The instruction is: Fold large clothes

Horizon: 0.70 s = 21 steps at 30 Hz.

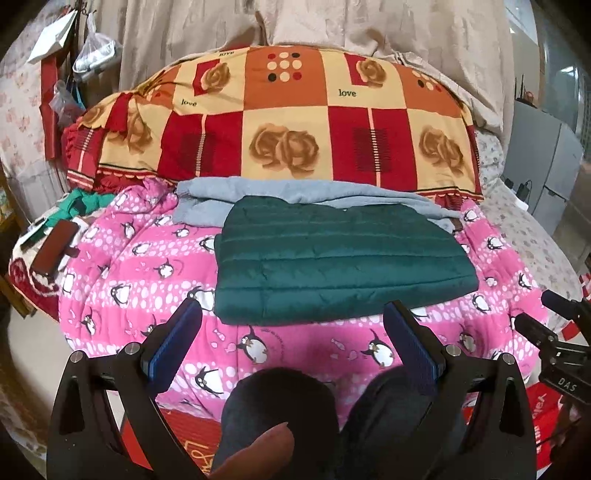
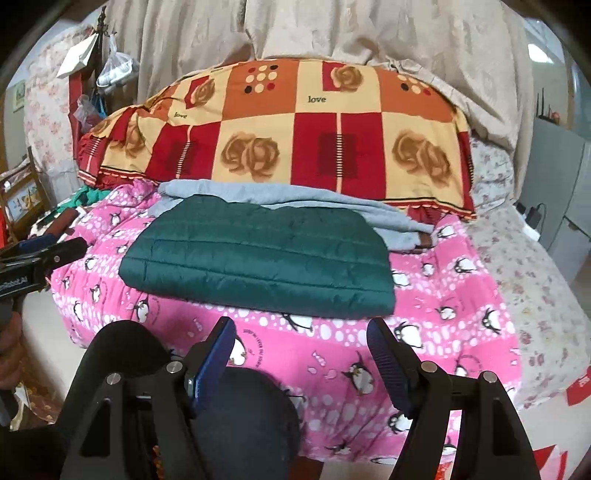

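Observation:
A dark green quilted jacket (image 1: 340, 258) lies folded into a flat rectangle on the pink penguin blanket (image 1: 155, 258); it also shows in the right wrist view (image 2: 258, 258). A grey garment (image 1: 295, 192) lies folded behind it, partly under it, also in the right wrist view (image 2: 288, 199). My left gripper (image 1: 295, 325) is open and empty, held back from the jacket's near edge. My right gripper (image 2: 301, 339) is open and empty, just short of the jacket's near edge. The right gripper shows at the right edge of the left wrist view (image 1: 554, 332).
A big red, orange and cream patchwork pillow (image 1: 288, 122) lies behind the clothes. Green cloth (image 1: 81, 206) and a brown box (image 1: 55, 247) sit at the bed's left side. The person's dark-trousered knees (image 1: 332, 424) are below the grippers. Beige curtain (image 2: 295, 29) hangs behind.

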Each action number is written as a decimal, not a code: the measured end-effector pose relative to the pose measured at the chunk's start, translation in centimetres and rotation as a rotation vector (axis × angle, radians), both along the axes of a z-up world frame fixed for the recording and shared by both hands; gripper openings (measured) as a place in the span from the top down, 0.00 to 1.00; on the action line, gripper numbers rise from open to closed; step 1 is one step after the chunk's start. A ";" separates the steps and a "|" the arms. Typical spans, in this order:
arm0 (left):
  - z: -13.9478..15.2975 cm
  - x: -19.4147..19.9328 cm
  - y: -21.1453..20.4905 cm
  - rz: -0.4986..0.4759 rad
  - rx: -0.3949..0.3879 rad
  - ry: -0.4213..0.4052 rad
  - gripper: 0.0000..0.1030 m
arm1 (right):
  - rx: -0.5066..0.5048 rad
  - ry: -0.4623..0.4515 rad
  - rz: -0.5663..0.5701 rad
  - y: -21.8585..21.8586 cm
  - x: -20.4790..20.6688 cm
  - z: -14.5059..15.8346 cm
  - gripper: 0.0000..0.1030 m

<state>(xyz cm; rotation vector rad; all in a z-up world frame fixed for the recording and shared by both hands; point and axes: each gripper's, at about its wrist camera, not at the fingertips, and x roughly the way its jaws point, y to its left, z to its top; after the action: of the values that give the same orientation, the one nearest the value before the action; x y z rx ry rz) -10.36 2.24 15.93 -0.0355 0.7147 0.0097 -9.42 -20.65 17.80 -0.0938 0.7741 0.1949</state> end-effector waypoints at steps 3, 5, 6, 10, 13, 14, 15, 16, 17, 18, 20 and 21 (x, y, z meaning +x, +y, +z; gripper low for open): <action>0.4 -0.4 -0.3 -0.003 0.008 -0.006 0.04 | -0.013 -0.009 0.004 0.4 -0.5 0.6 0.31; 0.5 -0.5 -0.4 -0.005 0.008 -0.007 0.04 | -0.021 -0.017 0.011 0.7 -0.8 1.0 0.31; 0.6 -0.6 -0.5 -0.005 0.011 -0.009 0.04 | -0.022 -0.018 0.012 0.9 -0.9 1.1 0.31; 0.6 -0.8 -0.8 -0.005 0.016 -0.012 0.04 | -0.014 -0.021 0.023 1.0 -1.4 1.3 0.31; 0.6 -0.9 -0.8 -0.007 0.015 -0.013 0.04 | -0.014 -0.024 0.023 1.0 -1.6 1.5 0.31; 0.6 -1.0 -0.9 -0.009 0.016 -0.015 0.04 | -0.013 -0.024 0.022 1.0 -1.6 1.5 0.31; 0.6 -1.0 -0.9 -0.012 0.018 -0.016 0.04 | -0.012 -0.023 0.022 1.0 -1.6 1.4 0.31; 0.6 -1.1 -0.9 -0.012 0.019 -0.018 0.04 | -0.011 -0.023 0.020 0.9 -1.6 1.5 0.31; 0.6 -1.1 -0.9 -0.012 0.020 -0.018 0.04 | -0.012 -0.022 0.019 0.9 -1.6 1.5 0.31; 0.6 -1.1 -0.9 -0.012 0.018 -0.016 0.04 | -0.014 -0.022 0.017 0.9 -1.7 1.6 0.31; 0.7 -1.2 -0.9 -0.011 0.016 -0.016 0.04 | -0.014 -0.019 0.015 0.8 -1.7 1.6 0.31; 0.7 -1.3 -1.0 -0.010 0.018 -0.015 0.04 | -0.015 -0.017 0.015 0.7 -1.7 1.6 0.31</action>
<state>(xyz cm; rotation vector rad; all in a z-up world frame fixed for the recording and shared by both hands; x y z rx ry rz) -11.67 1.28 16.61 -0.0144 0.6992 0.0065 -11.07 -19.91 19.36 -0.1157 0.7587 0.2022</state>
